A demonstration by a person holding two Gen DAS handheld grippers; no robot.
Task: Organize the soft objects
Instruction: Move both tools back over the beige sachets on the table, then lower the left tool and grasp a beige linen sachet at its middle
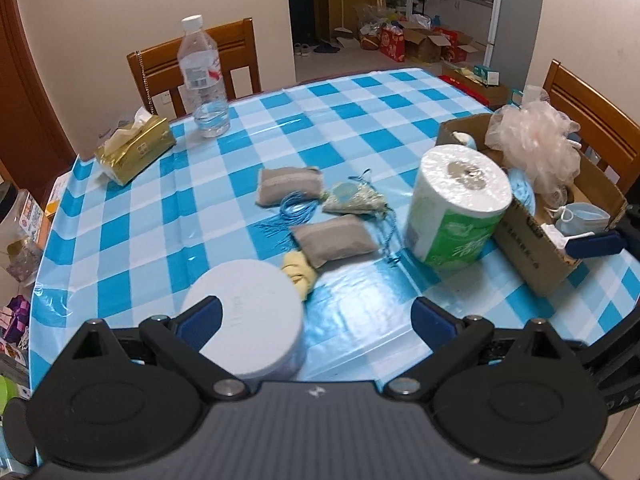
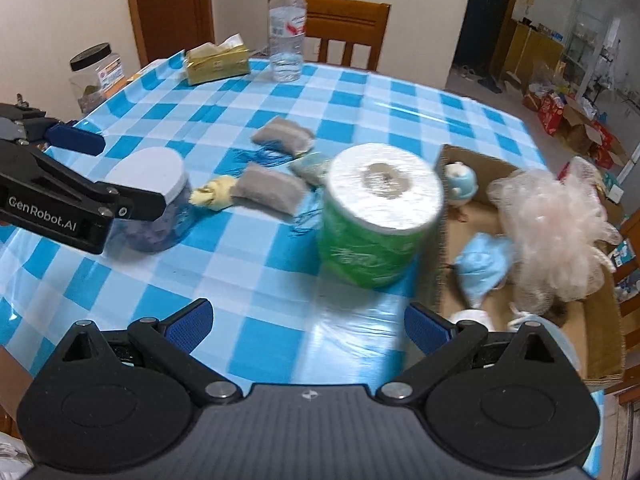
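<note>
Softness governed every judgement in the left wrist view. The left hand-held gripper [image 1: 316, 320] stood spread wide with nothing between its fingers. Ahead of it on the worktop [image 1: 352, 92] lay a cluster: two grey pouches [image 1: 334, 238], a patterned sachet [image 1: 354, 200], blue cord [image 1: 294, 210] and a knotted yellow cloth [image 1: 299, 274]. Close before its left finger stood a white-lidded jar [image 1: 244, 320]. Ahead to the right a wrapped paper roll [image 1: 456, 212] stood upright, just beside the cardboard box [image 1: 532, 248], which held a pink mesh puff [image 1: 536, 148] and a blue face mask [image 1: 584, 216]. The pouches looked light and squashy, best pinched across the narrow middle; the cord would likely snag or trail.

From the right wrist view, the right hand-held gripper [image 2: 308, 324] was likewise spread wide and empty. The roll [image 2: 380, 212] stood directly ahead of it, touching or nearly touching the box wall [image 2: 440, 240] to the right. Its film wrap looked slippery and the body compressible, wide for the span, so a grip across the sides near mid-height seemed safest. The other hand-held gripper [image 2: 132, 168] hovered far left over the jar [image 2: 160, 204]. Inside the box the puff [image 2: 556, 220] and mask [image 2: 484, 260] looked featherlight and would deform under any squeeze.
</note>
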